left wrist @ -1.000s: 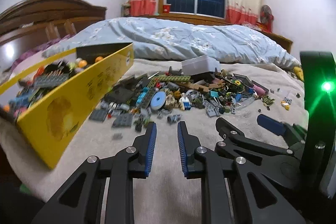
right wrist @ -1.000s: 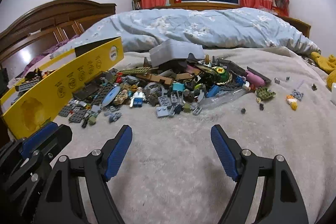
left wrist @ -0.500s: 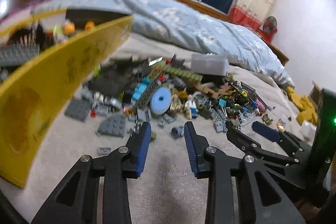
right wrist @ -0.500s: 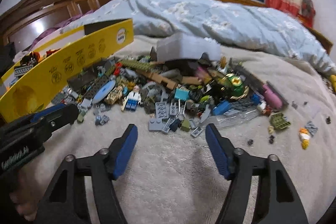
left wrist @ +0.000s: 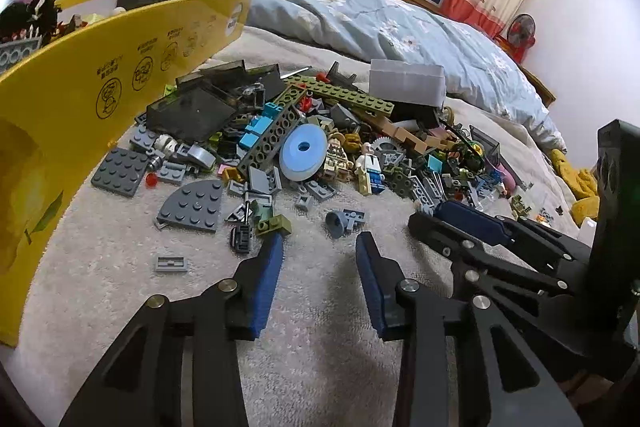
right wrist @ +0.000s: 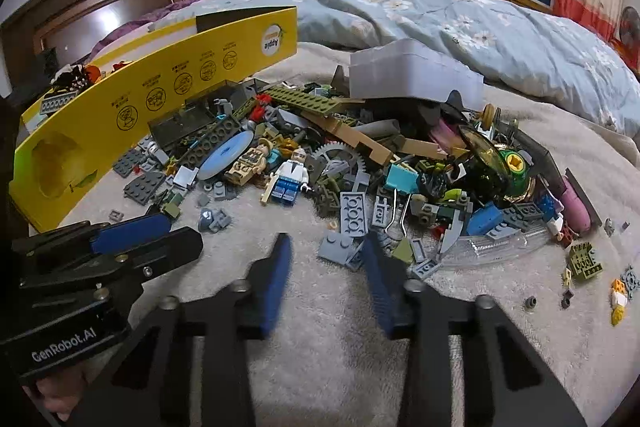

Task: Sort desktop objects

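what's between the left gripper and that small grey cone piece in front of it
Nothing visible. The left gripper, jaws just opening and empty, faces the grey cone piece across bare blanket; an olive brick lies just left.

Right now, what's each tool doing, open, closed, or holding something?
Left tool: open, nothing between its pads; jaws have just been opening.
Right tool: open, empty, above the blanket; jaws have just been closing.

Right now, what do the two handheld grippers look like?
Both are black frames with cut-outs and silver rivets, fingers faced in ribbed blue pads. The left gripper body reads "GenRobot.AI" in white in the right wrist view. The right gripper looks the same.
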Motion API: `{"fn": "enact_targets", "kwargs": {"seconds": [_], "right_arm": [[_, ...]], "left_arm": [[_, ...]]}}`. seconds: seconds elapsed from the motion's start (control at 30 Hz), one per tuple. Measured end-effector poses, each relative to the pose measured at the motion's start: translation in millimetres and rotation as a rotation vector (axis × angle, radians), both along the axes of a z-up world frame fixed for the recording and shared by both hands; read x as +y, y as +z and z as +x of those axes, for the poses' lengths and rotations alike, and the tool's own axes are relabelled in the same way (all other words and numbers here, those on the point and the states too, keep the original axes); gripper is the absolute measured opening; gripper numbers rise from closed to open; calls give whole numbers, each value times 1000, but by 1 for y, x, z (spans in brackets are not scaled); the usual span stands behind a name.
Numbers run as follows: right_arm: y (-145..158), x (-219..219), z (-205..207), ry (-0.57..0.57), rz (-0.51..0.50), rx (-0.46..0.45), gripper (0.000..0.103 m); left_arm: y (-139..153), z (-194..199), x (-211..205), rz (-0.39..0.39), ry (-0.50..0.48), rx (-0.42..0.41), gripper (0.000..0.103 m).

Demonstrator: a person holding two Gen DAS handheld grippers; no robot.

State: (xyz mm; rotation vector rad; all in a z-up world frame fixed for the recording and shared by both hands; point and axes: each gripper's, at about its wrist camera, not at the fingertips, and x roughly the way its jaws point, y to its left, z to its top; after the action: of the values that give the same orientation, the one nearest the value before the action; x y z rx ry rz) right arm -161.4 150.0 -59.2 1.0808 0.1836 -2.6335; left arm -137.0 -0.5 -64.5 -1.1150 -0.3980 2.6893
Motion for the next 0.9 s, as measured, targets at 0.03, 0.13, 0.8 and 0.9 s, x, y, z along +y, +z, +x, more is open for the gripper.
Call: {"fn": "enact_targets", "kwargs": {"seconds": [0.03, 0.13, 0.8, 0.9], "right_arm": [[0, 0, 0, -5, 2, 1, 21], [-3, 4, -3, -24, -7, -17, 8], [21, 27, 50, 2, -233, 110, 4], [19, 31, 55, 4, -246, 95, 4]], "left_arm": [[1, 1, 3, -7, -12, 12, 39], [5, 1, 12, -24, -66, 41, 39], [3, -6, -1, 96, -3, 68, 17], [10, 7, 4, 58, -34, 99, 17]]}}
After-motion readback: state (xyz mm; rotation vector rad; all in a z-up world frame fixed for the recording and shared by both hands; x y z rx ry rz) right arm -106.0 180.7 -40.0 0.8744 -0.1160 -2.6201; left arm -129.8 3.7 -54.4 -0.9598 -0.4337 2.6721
